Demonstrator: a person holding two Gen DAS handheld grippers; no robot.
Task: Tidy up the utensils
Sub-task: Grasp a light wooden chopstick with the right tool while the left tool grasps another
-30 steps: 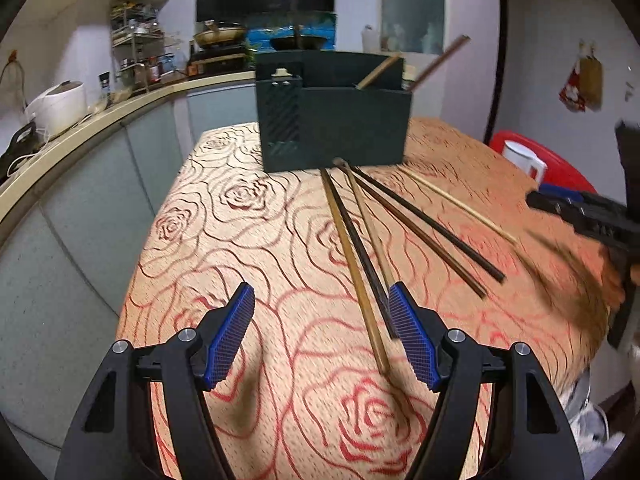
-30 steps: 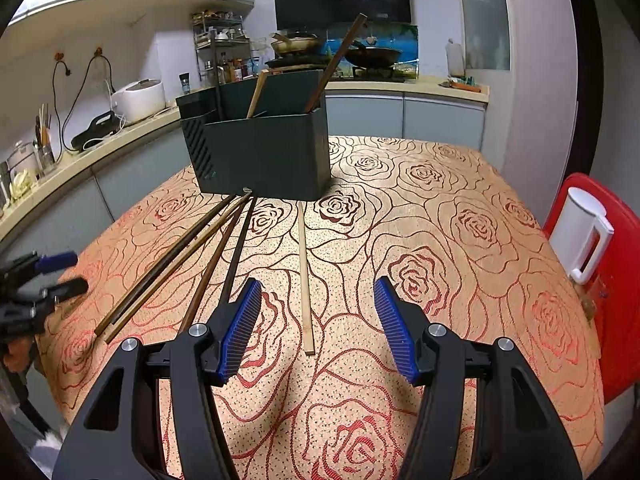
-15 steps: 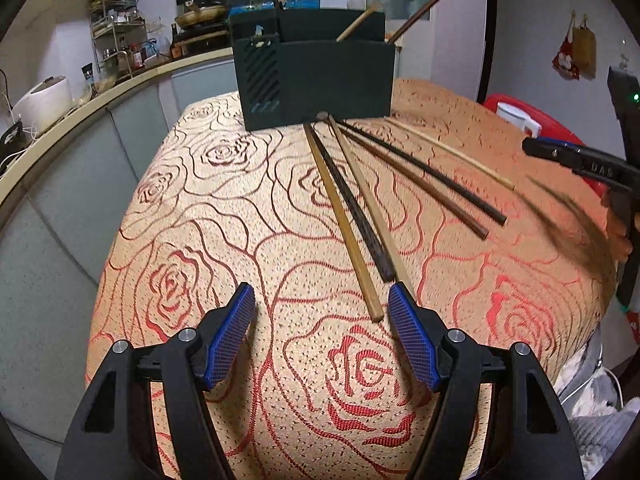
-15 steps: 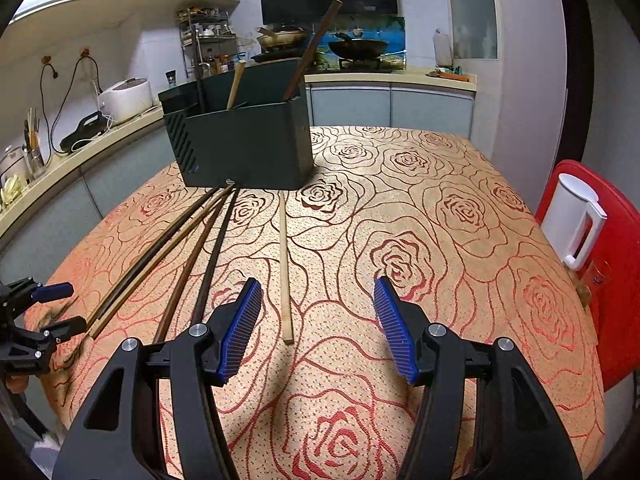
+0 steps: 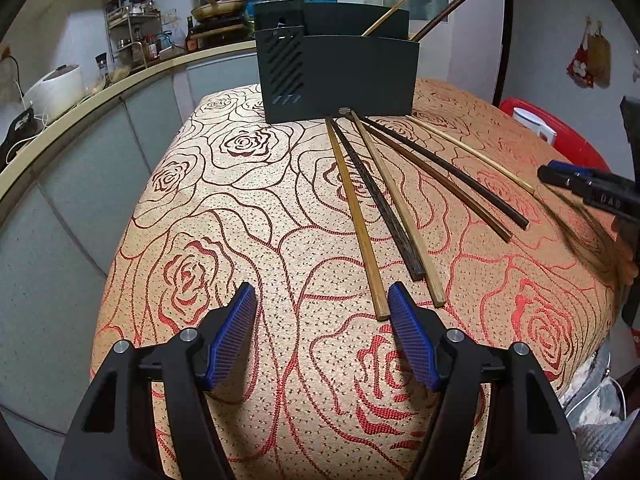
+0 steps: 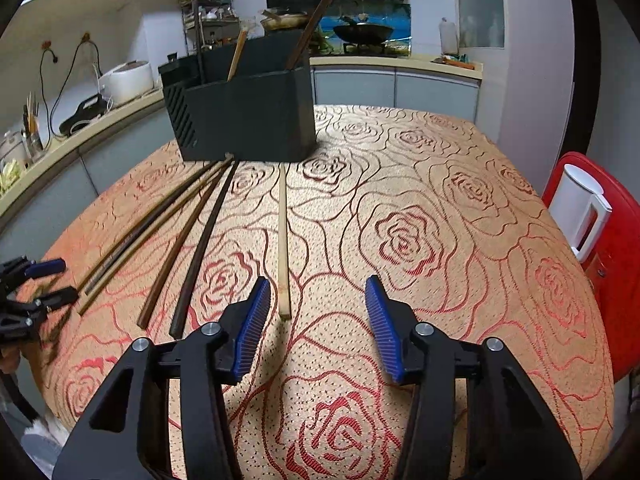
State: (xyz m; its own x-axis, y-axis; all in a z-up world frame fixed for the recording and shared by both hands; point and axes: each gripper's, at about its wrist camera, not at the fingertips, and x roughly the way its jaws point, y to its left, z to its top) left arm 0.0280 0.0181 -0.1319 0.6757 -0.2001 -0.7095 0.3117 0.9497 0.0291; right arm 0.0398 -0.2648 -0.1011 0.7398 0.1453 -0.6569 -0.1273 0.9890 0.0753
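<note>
Six chopsticks, pale bamboo to dark wood, fan out on the rose-patterned desk from a dark utensil holder. Left gripper and right gripper gape, empty.

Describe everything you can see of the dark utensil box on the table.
The utensil box is a dark, matte rectangular holder, plastic by its look, with slanted vent slots on its left end. It stands upright on the rose-patterned tablecloth at the far end of the table. Its top is open, and an inner wall seems to split it into sections. A pale chopstick and a dark pair lean out of it. The far ends of the chopsticks on the table reach its base; contact is unclear.
</note>
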